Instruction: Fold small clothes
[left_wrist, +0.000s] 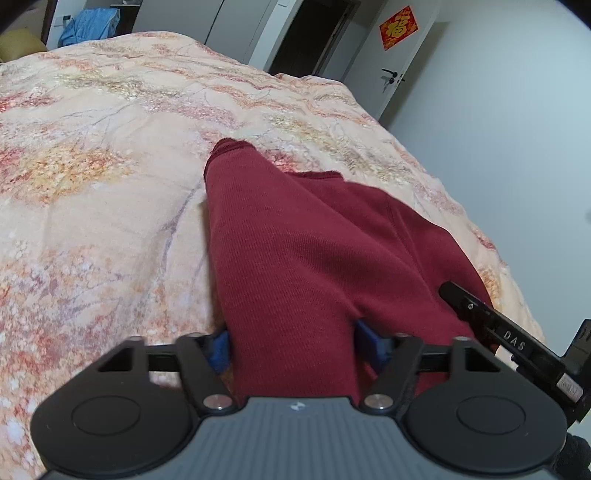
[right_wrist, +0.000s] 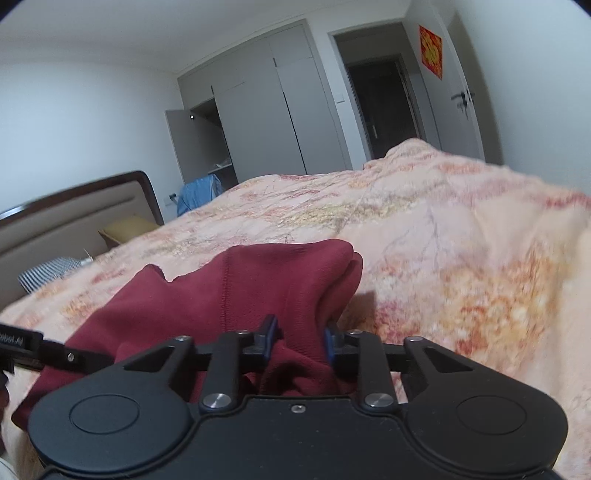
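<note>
dark red knit, a small garment (left_wrist: 295, 236), lies on the floral bedspread (left_wrist: 92, 184) and runs from the middle of the left wrist view down to 6 o'clock, where it bunches between the blue pads of the left gripper (left_wrist: 291, 343). that tool stands part-way narrowed, with a thick fold of cloth between the pads and seemingly pinched. in the right wrist view the same garment (right_wrist: 229, 295) heaps up at 6 to 9 o'clock, and the right gripper (right_wrist: 299, 338) stands narrow, clamped on a ridge of fabric. the left tool's finger shows at 8 o'clock there.

to do this lift well, i judge both grips should hold the same edge, hands level and apart enough to draw the cloth taut, then carry it toward 12 o'clock and lay it flat without dragging the bedspread.
</note>
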